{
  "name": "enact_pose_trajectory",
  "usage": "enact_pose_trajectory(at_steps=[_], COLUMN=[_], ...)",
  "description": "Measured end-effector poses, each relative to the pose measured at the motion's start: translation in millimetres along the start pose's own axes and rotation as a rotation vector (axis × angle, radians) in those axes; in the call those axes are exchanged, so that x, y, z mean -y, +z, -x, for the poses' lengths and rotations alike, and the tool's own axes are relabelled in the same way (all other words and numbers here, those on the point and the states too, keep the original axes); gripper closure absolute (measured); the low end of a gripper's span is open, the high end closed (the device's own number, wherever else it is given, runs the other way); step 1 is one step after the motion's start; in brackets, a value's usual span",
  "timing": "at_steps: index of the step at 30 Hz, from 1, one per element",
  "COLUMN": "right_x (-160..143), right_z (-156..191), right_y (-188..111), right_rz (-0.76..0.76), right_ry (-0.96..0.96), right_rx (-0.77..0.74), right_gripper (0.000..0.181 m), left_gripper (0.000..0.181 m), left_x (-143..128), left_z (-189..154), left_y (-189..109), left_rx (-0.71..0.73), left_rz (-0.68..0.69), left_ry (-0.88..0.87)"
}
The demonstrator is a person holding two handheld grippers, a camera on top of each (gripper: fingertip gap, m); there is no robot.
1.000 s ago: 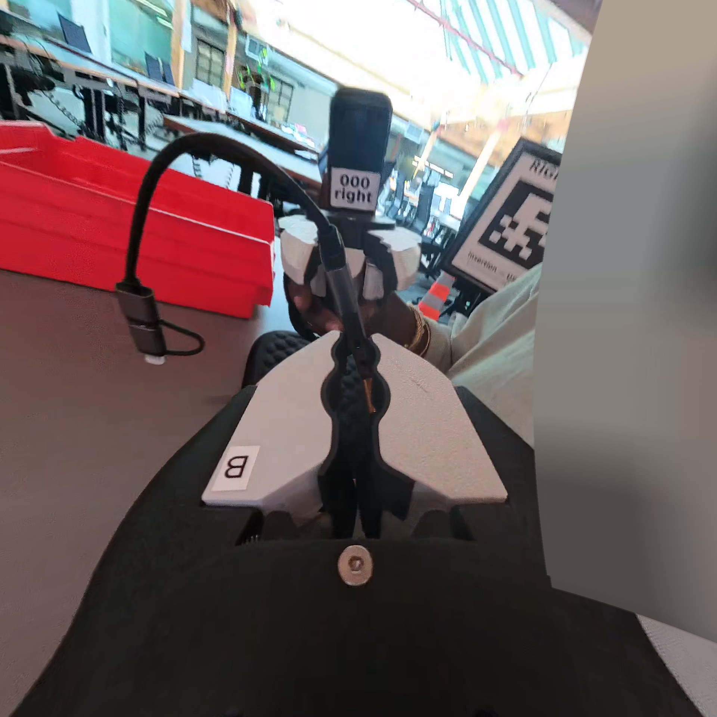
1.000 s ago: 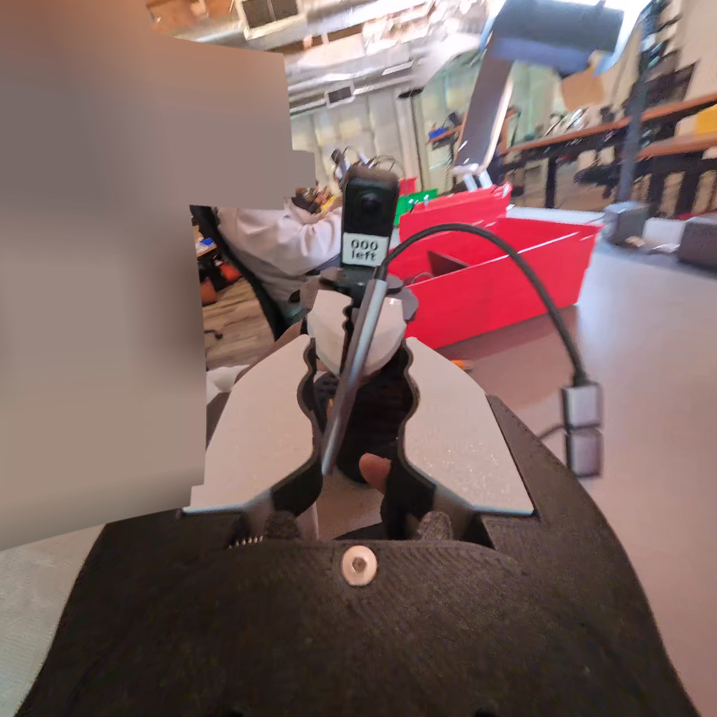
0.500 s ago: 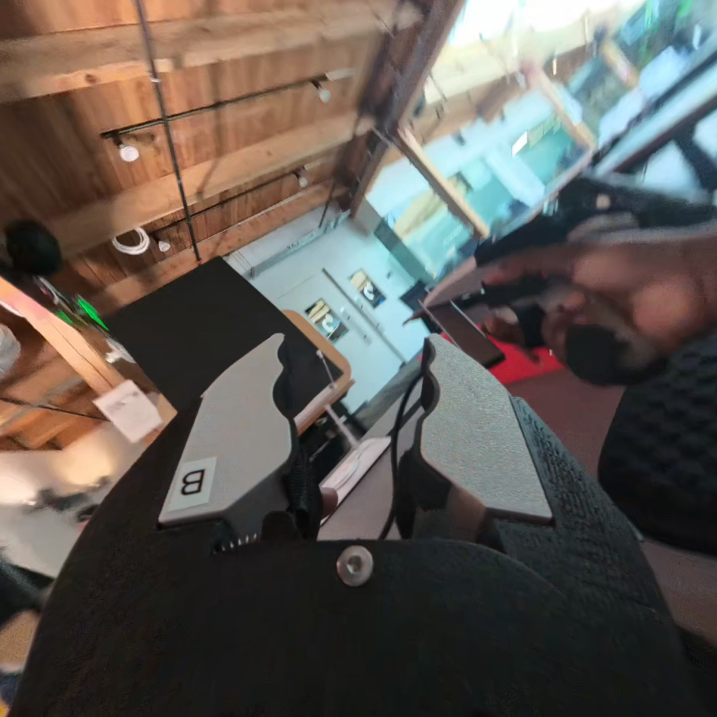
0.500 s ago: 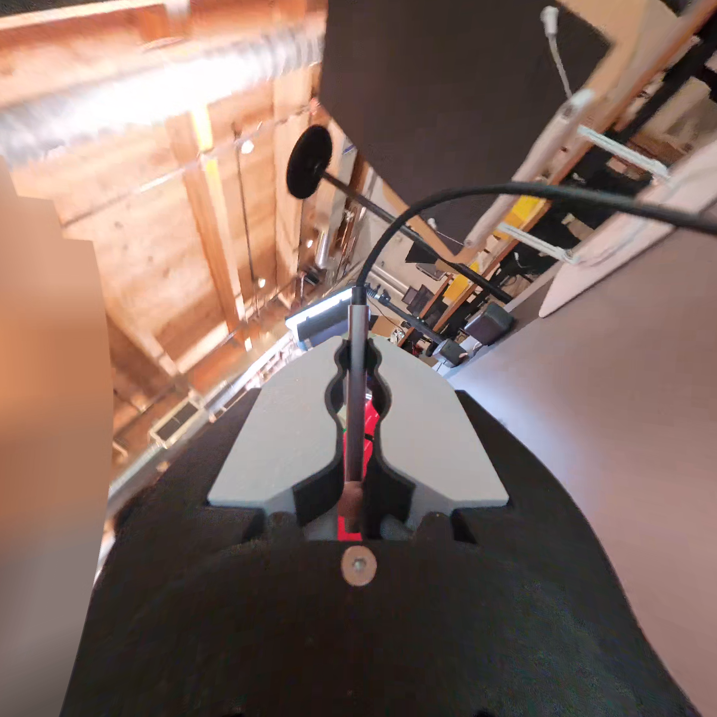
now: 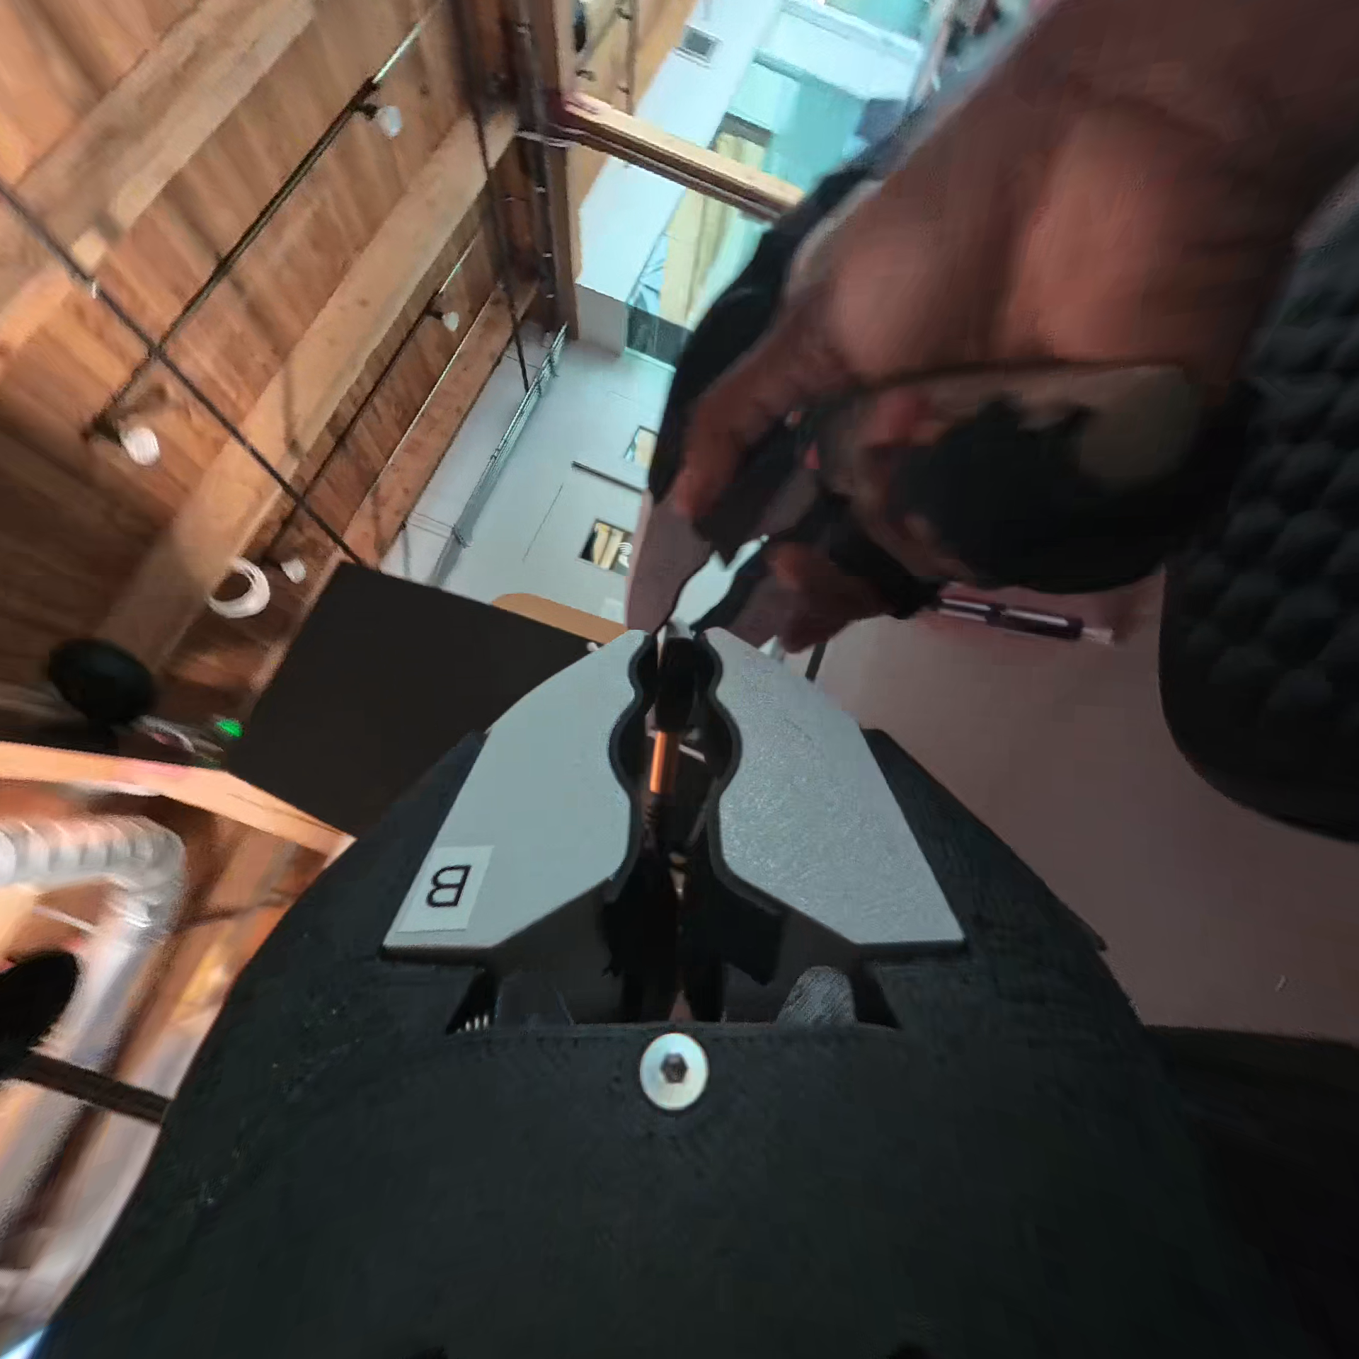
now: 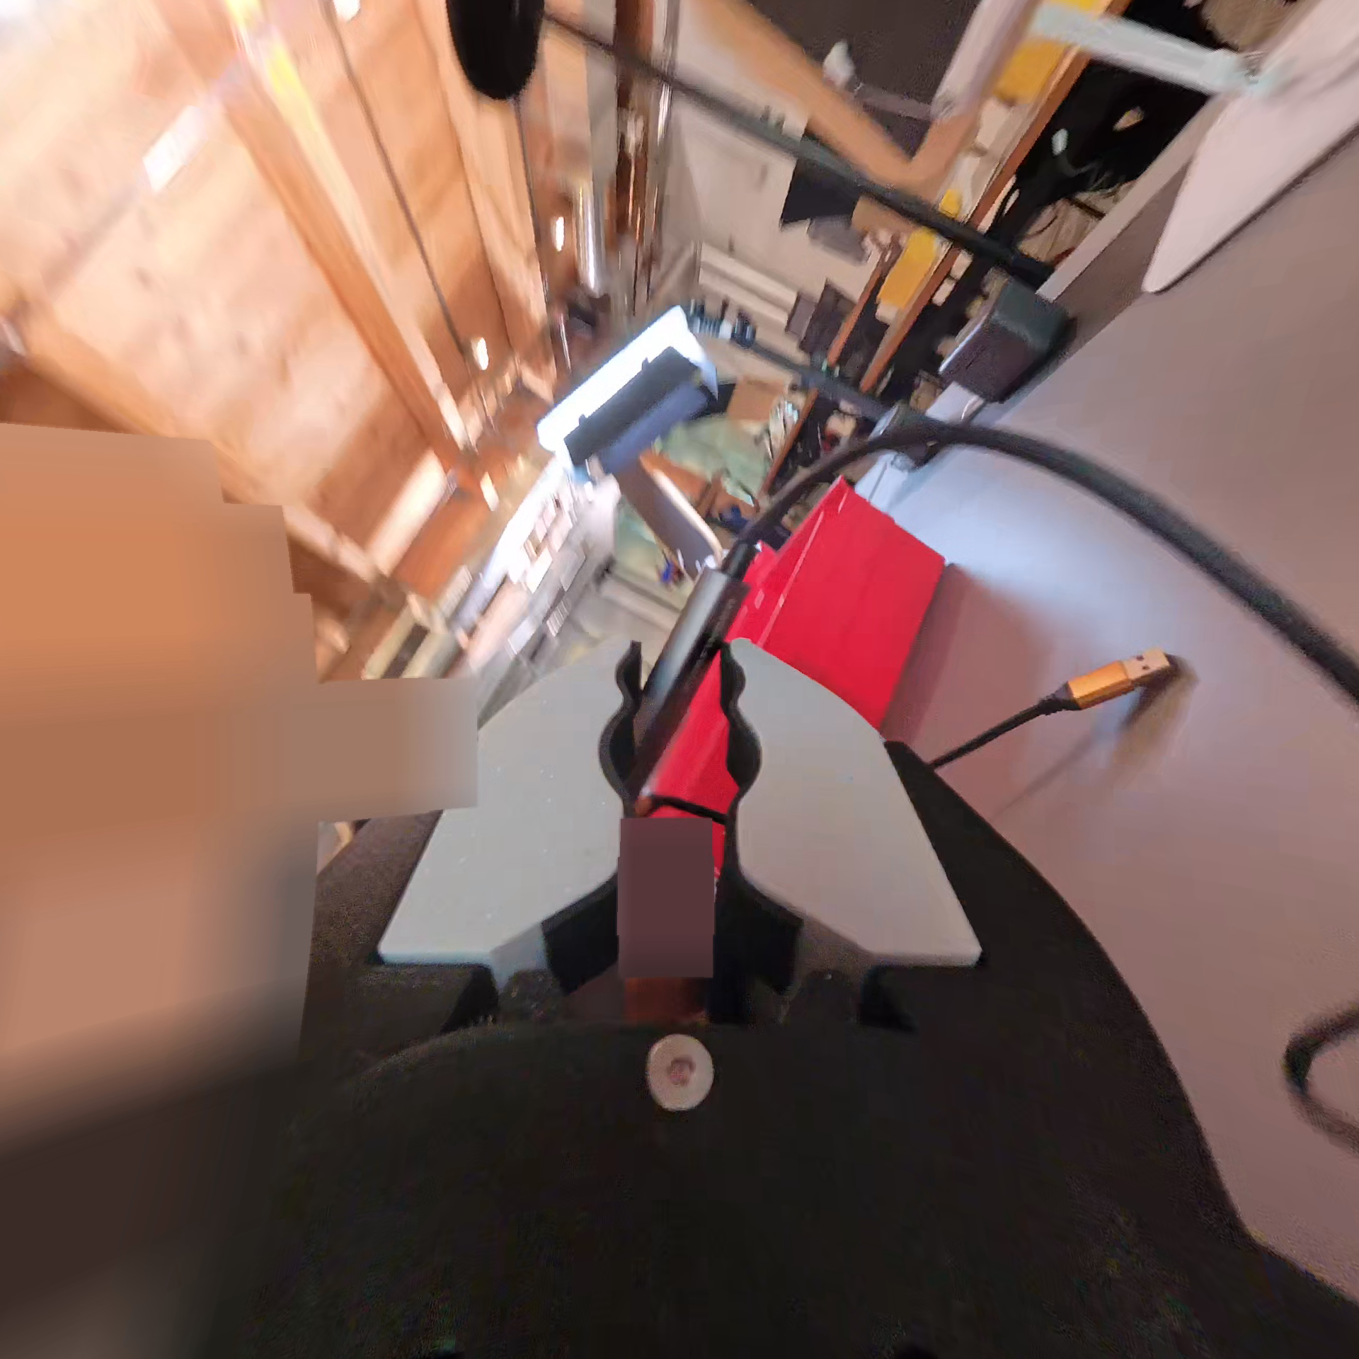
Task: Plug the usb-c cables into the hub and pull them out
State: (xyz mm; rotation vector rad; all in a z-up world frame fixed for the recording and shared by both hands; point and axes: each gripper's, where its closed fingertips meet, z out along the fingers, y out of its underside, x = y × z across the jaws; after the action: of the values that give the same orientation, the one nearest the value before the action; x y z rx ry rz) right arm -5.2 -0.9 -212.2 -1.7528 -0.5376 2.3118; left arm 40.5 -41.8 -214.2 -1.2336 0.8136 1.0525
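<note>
Left hand-held gripper [image 5: 673, 654]: clamped on a black, copper-collared cable plug [image 5: 668, 735], frame centre.
Right hand-held gripper [image 6: 680, 658]: pinching the slim dark-grey metal hub [image 6: 687, 669], frame centre.
Orange-gold cable plug [image 6: 1114, 676]: on grey surface [image 6: 1176, 846], right.

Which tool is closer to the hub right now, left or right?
Right. The right tool holds the grey hub between its fingers. The left tool is clamped on a copper-sleeved cable plug, pointing at a blurred hand; the hub cannot be made out in that view.
</note>
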Motion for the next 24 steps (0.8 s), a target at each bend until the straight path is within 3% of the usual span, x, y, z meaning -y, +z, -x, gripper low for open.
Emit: enact_pose_trajectory(at_steps=[3,6,9,11,15,17,19,21,24], right_x=[-25.4,-43.9,-44.7,-57.9,-71.2,-78.8,-74.2,-57.9,-28.5], right_z=[7.9,6.1,7.6,28.9,31.5,24.2,24.0,40.7,71.3], right_y=[-2.4,-15.5,-26.8,-28.7,-19.8,-18.1,-13.0,-2.7,9.1], right_rz=[0.203,0.333,0.355,0.301,0.386,0.471,0.484,0.313,-0.066], right_ry=[-0.385,-0.979,-1.757,-2.076,-2.265,-2.399,-2.553,-2.73,-2.94], right_rx=[0.005,-0.049,-0.143,-0.031,0.073,0.155,0.202,0.238,0.267], right_gripper=[0.142,0.128,0.129,0.143,0.142,0.168,0.17,0.172,0.172], left_gripper=[0.174,0.174,0.174,0.174,0.174,0.174,0.172,0.164,0.152], left_x=[-9.4,-19.6,-17.8,-10.3,8.1,11.3,6.7,5.1,-0.8], left_z=[16.8,26.8,29.6,26.4,11.5,7.3,8.3,22.9,52.0], left_y=[-11.2,-23.5,-33.2,-38.1,-45.5,-44.8,-41.4,-40.7,-48.1], left_rx=[-0.023,-0.045,-0.103,-0.157,-0.274,-0.282,-0.262,-0.173,-0.025], left_rz=[-0.055,-0.125,-0.205,-0.262,-0.337,-0.332,-0.292,-0.306,-0.337], left_ry=[-0.318,-0.513,-0.58,-0.555,-0.463,-0.427,-0.436,-0.489,-0.576])
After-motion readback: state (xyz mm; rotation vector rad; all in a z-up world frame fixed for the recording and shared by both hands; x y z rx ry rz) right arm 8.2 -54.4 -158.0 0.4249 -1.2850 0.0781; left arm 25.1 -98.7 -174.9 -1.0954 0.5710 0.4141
